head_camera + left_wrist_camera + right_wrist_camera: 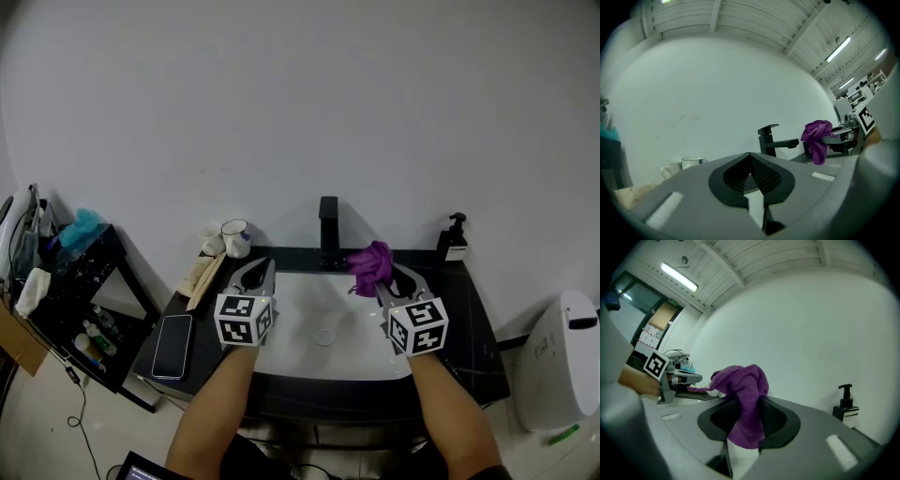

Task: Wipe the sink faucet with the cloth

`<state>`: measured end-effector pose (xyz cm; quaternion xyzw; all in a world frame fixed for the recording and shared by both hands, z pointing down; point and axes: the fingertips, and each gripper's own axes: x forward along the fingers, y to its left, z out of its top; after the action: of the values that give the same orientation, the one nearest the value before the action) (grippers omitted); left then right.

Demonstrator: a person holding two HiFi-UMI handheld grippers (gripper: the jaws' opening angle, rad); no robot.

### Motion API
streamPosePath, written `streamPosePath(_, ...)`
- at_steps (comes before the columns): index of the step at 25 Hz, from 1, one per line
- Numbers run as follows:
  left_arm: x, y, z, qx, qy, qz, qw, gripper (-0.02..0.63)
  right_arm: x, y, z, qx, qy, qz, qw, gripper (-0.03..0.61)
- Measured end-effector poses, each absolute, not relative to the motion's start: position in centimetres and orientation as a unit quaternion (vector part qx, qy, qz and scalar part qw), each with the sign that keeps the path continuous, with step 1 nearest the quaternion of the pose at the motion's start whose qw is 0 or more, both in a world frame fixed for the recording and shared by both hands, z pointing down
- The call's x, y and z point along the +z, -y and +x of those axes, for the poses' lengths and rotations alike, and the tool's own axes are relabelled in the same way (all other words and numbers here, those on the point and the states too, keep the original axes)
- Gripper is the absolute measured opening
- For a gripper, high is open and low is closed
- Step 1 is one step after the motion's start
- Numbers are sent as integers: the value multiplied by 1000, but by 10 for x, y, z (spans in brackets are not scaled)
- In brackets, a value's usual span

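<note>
A black faucet (327,228) stands at the back of a white sink (323,328); it also shows in the left gripper view as the faucet (769,139). My right gripper (382,278) is shut on a bunched purple cloth (371,266), held over the sink's right side, just right of the faucet and apart from it. In the right gripper view the cloth (743,401) fills the shut jaws of the right gripper (743,427). My left gripper (262,273) hovers over the sink's left side, shut and holding nothing. From the left gripper view the cloth (816,138) hangs right of the faucet.
On the dark counter (478,328): a phone (172,346) and wooden items (200,277) at left, a white mug (235,237) at back left, a soap pump bottle (454,239) at back right. A black shelf cart (80,300) stands left, a white bin (562,356) right.
</note>
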<state>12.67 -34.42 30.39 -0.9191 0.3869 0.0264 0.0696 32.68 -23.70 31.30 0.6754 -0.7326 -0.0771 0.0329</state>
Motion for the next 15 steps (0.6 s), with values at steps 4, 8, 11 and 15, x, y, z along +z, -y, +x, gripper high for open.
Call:
streamPosePath(4,304,346,122,28,-397,-915,63,17,306,234,322,-104,735,669,38,126)
streamPosePath(8,304,345,122,31,-397,-915,61,17,304,232,318,-111,736,667,37,126)
streamPosePath(11,303,345,123,31,-395,-916,65,17,304,232,318,-111,730,673,41,124)
streamPosePath(15,302,345,124,29,-393,-916,68,17,305,234,322,-107,723,681,42,123)
